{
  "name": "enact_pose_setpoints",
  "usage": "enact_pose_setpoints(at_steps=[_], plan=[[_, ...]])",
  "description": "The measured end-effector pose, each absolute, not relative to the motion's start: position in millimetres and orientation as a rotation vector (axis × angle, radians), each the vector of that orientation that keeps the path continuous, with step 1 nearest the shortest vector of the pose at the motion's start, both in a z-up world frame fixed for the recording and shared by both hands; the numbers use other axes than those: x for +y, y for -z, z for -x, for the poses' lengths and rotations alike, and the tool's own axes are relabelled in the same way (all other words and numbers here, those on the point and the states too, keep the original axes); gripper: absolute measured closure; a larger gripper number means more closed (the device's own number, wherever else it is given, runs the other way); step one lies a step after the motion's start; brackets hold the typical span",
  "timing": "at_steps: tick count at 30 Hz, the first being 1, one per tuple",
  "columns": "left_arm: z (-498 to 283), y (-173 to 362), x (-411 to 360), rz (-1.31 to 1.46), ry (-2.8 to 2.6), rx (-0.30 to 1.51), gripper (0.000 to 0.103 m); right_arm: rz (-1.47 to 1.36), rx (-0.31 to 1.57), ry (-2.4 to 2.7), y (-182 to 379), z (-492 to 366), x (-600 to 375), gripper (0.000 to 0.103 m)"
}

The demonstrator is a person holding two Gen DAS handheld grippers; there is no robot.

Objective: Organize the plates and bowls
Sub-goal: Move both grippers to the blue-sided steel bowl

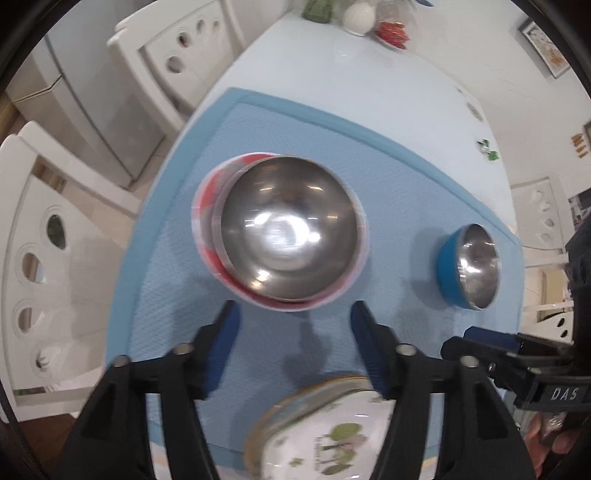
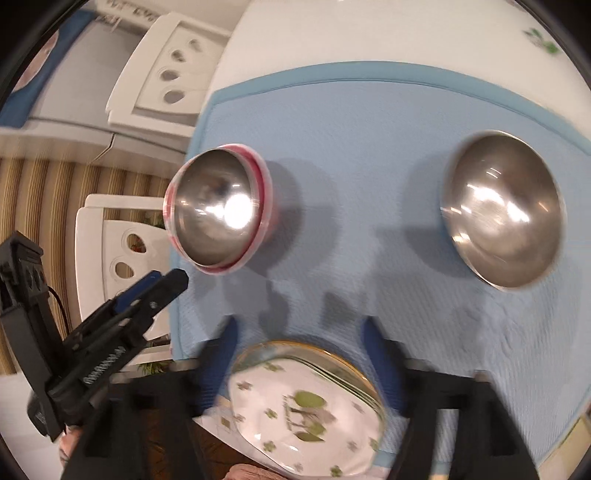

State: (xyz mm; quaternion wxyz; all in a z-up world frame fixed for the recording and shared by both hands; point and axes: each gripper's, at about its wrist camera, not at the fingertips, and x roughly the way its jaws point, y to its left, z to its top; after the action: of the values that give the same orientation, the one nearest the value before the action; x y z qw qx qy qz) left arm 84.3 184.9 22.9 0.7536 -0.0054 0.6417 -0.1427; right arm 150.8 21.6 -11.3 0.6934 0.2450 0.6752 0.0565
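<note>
Left wrist view: my left gripper (image 1: 291, 314) hangs spread and empty, just short of the red bowl (image 1: 280, 232) on the blue mat (image 1: 399, 177).
Right wrist view: my right gripper (image 2: 299, 328) gapes empty above the plates (image 2: 303, 406); blue bowl (image 2: 502, 206) ahead-right.
Technique: take one rim squarely, lift level, nest gently.

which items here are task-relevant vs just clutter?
Job: red bowls, nested, steel-lined; blue bowl; plate stack; blue mat under them.
Clutter: white round object, red item, green item at the table's far end; chairs.
</note>
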Motion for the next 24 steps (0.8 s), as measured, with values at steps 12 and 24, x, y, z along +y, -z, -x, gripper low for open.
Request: enact_pose_setpoints(at_steps=[12, 24], plan=[[-71.1, -22.8, 97.5, -0.083, 0.357, 1.420, 0.039, -0.689, 1.474, -0.053, 15.2, -112.4, -73.6, 0.031], [-71.0, -0.6, 15.1, -0.144, 0.370, 1.444, 0.039, -0.800, 1.373, -0.011, 32.6, -100.9, -164.2, 0.031]])
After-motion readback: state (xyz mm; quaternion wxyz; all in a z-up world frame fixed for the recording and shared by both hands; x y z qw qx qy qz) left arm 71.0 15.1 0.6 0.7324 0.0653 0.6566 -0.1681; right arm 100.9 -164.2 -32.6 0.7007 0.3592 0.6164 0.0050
